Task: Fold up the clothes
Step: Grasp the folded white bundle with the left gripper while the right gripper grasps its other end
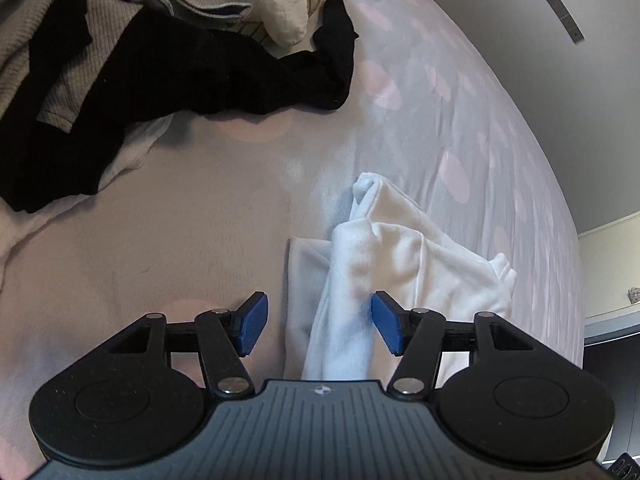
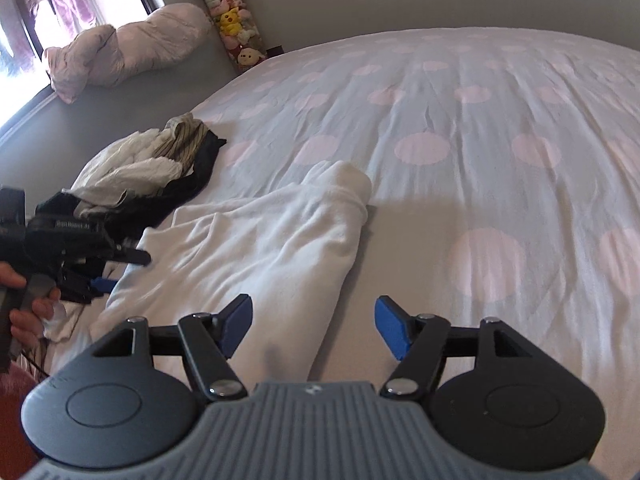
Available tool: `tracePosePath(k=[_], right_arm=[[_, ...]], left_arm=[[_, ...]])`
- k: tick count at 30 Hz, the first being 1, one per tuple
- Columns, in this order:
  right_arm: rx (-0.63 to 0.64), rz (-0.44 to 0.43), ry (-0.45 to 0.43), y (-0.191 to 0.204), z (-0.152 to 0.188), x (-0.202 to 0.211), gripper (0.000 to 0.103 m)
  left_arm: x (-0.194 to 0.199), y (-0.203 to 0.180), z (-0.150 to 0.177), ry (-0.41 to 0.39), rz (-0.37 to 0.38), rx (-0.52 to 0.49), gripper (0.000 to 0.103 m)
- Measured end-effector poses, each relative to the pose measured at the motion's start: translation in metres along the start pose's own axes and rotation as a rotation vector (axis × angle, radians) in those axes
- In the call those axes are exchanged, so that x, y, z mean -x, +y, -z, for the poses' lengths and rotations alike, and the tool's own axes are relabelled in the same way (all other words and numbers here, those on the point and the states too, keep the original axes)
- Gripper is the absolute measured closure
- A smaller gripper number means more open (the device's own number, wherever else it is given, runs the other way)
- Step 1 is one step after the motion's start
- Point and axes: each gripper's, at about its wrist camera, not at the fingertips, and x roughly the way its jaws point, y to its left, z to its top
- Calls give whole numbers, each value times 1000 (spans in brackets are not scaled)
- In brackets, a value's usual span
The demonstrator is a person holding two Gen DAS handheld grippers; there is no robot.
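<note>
With both tools spread wide and empty, I read this as the gap between one fold and the next. Nearest me, the left tool [image 1: 316,330] hangs over the near end of the white garment [image 1: 400,256]; a rumpled fold of it lies between the blue pads [image 1: 252,330] but neither pad presses on it. The right tool [image 2: 314,330] stands just as wide, its left pad above the garment's right edge and its right pad over bare bed [image 2: 480,128].

The garment lies half-folded on the spotted cover, a thick rolled end pointing away from me (a sleeve or a cuff, I cannot tell which). To do the next fold well, I judge each tool should take only one layer at a near corner, both at matching points, then lift together and lay the cloth over evenly so no ridge is trapped. The bunched fold under the left tool wants smoothing first.

Further off on the left sits the unfolded pile [image 1: 140,52], black, grey and white pieces tangled together, near the garment but apart from it.
</note>
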Motion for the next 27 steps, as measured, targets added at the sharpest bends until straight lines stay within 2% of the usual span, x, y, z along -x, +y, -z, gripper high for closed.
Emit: tracePosePath(k=[3,7,12,14,18,22,24,26,27], right_arm=[[-53,-11,-22,-16,-7,-21,32],[-131,-41,-23,-31,-9,-47,32],[-228,-112,3,-48,-7,-73,33],[-256,-142,-9,-55,-10,-77,33],[-314,-194,-30,-66,-15,-87,35],[-350,-242,-44,-70,-18,-98,40],[-355,-257,-45,-70,-22,-106,46],[-350,-262,-37,-68,-25,-114,60],[-348,-264,-34,-68,-26,-117,63]], left_arm=[[-12,5,0,-6,15,-17,47],[-20,-2,1,-12,5,-104,47],[-28,-30,10,-46,-60,-342,47],[-31,-35,10,-55,-62,-380,49],[-34,-35,5,-62,-28,-370,58],[-37,-39,7,-63,0,-385,73],[-40,-38,5,-65,8,-375,76],[-41,-35,2,-64,26,-347,81],[-41,-33,1,-64,34,-336,82]])
